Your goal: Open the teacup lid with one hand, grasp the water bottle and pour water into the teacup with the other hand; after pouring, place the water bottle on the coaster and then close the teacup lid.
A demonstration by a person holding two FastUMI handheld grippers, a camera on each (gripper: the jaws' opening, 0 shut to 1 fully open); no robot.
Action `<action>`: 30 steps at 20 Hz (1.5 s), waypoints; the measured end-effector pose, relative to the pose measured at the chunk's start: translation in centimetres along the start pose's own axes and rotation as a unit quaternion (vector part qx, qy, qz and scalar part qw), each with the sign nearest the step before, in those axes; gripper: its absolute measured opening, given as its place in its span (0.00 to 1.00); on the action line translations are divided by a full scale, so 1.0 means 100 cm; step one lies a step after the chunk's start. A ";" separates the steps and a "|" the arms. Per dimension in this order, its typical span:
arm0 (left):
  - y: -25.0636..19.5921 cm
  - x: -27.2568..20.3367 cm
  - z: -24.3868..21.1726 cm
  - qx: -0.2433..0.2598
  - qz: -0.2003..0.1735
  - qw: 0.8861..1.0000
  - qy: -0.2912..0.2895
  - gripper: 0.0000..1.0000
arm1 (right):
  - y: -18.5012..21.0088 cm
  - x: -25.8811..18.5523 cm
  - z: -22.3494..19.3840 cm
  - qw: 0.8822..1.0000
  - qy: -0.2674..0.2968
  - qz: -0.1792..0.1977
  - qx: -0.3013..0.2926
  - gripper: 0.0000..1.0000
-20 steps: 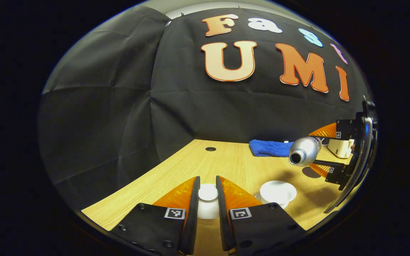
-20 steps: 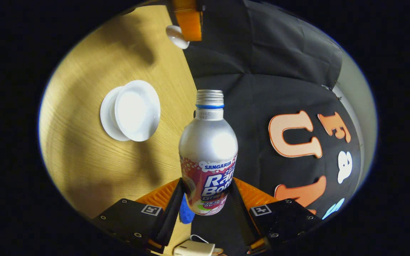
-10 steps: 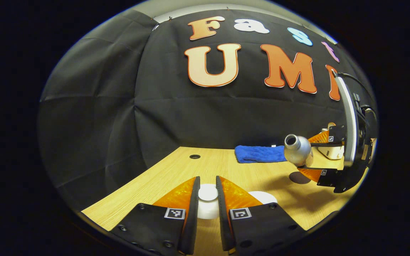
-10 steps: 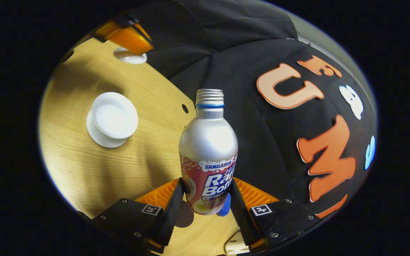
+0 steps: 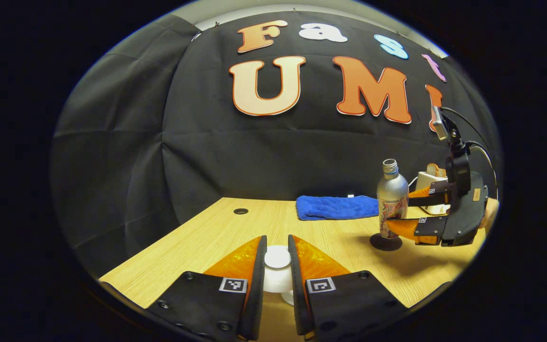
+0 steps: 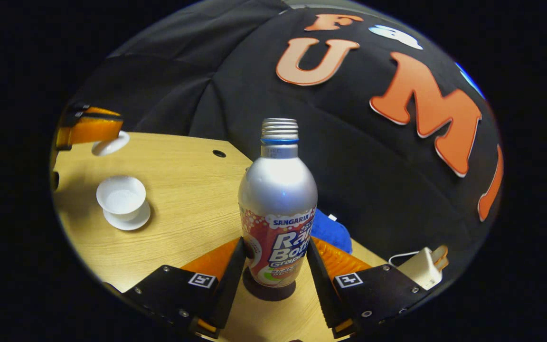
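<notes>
The right gripper (image 6: 273,266) holds the silver water bottle (image 6: 277,199) upright over the dark coaster (image 5: 386,242). The left gripper (image 5: 277,266) pinches the white lid (image 5: 277,259).

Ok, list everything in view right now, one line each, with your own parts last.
water bottle: one, silver with a printed label, upright on the coaster, uncapped
coaster: one, dark, round, under the bottle
teacup: one, white, open, on its saucer
saucer: one, white, on the table
teacup lid: one, white, held off the cup
cloth: one, blue, at the table's back edge
small box: one, cream, with a white cable, near the back right
table: one, light wood, with a cable hole
left claw: one, black and orange, shut on the lid's knob
right claw: one, black and orange, around the bottle's lower body
</notes>
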State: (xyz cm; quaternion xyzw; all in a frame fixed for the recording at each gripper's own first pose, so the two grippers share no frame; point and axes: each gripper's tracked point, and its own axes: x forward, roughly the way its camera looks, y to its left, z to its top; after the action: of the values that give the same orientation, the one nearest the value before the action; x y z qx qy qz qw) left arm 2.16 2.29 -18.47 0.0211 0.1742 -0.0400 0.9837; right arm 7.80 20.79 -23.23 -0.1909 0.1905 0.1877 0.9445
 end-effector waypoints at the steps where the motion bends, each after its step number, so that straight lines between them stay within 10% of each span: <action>1: -0.004 0.002 0.000 0.000 -0.003 1.000 0.001 0.31 | -0.001 -0.002 0.006 1.000 -0.001 0.000 0.021 0.76; 14: -0.025 0.012 -0.018 -0.009 -0.009 1.000 0.024 0.32 | 0.019 0.008 -0.017 0.981 0.034 0.016 0.190 0.76; 30: -0.050 0.023 -0.059 -0.014 -0.020 0.998 0.062 0.34 | 0.011 0.014 -0.023 0.980 0.011 0.013 0.197 0.95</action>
State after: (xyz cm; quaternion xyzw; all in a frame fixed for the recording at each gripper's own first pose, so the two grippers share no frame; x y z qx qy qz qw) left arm 1.90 -2.50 -24.90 0.0064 0.2355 -0.0563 0.9702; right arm 7.87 21.12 -26.12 -0.0003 0.2370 0.1568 0.9588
